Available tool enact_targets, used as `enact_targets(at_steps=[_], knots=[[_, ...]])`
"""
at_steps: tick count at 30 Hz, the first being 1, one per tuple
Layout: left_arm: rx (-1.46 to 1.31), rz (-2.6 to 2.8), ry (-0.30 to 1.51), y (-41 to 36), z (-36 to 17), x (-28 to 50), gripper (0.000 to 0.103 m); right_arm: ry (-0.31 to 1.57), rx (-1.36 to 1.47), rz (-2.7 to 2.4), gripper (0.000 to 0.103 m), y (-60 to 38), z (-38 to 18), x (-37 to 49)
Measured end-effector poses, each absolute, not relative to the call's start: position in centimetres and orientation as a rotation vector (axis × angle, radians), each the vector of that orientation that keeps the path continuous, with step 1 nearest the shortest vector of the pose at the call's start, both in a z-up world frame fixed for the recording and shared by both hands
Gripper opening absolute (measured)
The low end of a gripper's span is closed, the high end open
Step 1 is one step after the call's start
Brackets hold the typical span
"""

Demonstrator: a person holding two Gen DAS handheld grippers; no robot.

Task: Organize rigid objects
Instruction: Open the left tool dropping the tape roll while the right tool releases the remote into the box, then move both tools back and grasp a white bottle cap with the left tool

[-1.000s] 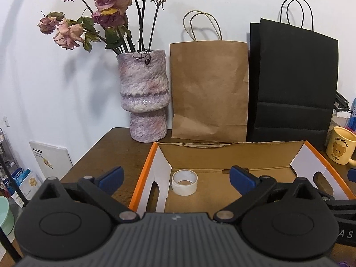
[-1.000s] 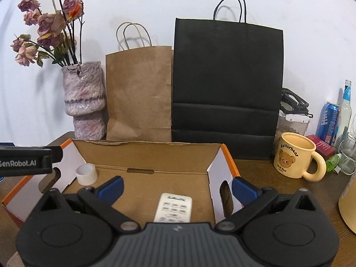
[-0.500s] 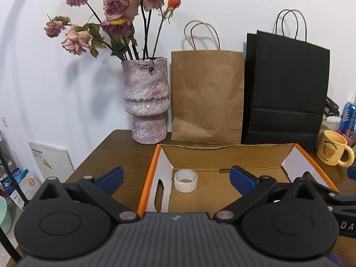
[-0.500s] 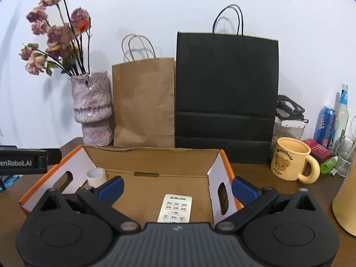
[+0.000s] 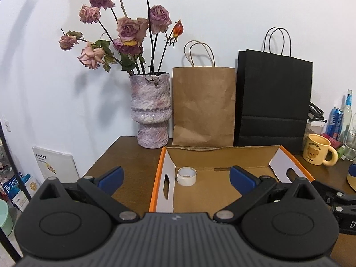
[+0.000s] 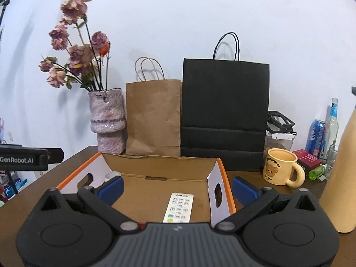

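An open cardboard box [image 5: 222,150] with orange rims sits on the brown table. A white tape roll [image 5: 186,176] stands in its far left corner. In the right wrist view the same box [image 6: 160,162] holds a white remote control [image 6: 179,208] lying flat near its front, and the tape roll [image 6: 111,175] peeks out behind a finger. My left gripper [image 5: 175,179] hovers open above the box's near left side, holding nothing. My right gripper [image 6: 176,188] hangs open and empty over the box's front, with the remote below it.
Behind the box stand a mottled vase of dried roses [image 5: 152,111], a brown paper bag [image 5: 203,106] and a black paper bag [image 5: 273,98]. A yellow bear mug [image 6: 280,170], a can, bottles and a tan bottle [image 6: 342,178] crowd the right side.
Both grippers have pulled back and risen from the box, so the box, tape roll and remote look smaller and farther. Both stay open and empty.
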State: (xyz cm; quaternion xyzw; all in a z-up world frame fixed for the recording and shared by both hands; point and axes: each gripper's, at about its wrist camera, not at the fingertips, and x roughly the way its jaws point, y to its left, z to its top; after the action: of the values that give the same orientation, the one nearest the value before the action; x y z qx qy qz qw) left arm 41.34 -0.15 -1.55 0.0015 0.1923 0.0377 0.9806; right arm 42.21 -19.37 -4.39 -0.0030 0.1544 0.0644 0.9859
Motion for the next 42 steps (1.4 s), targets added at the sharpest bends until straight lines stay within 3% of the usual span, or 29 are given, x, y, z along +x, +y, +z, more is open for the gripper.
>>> enact_targets(at_steps=[20, 42], knots=[[0.006, 0.1, 0.39, 1.8, -1.1, 30.8, 0.103, 0.316, -0.022, 0.157, 0.103, -18.7, -5.0, 31.0], [0.024, 0.096, 0.451, 2.3, -5.1, 22.4, 0.103, 0.378, -0.015, 0.169, 0.103, -19.3, -8.8, 21.9]])
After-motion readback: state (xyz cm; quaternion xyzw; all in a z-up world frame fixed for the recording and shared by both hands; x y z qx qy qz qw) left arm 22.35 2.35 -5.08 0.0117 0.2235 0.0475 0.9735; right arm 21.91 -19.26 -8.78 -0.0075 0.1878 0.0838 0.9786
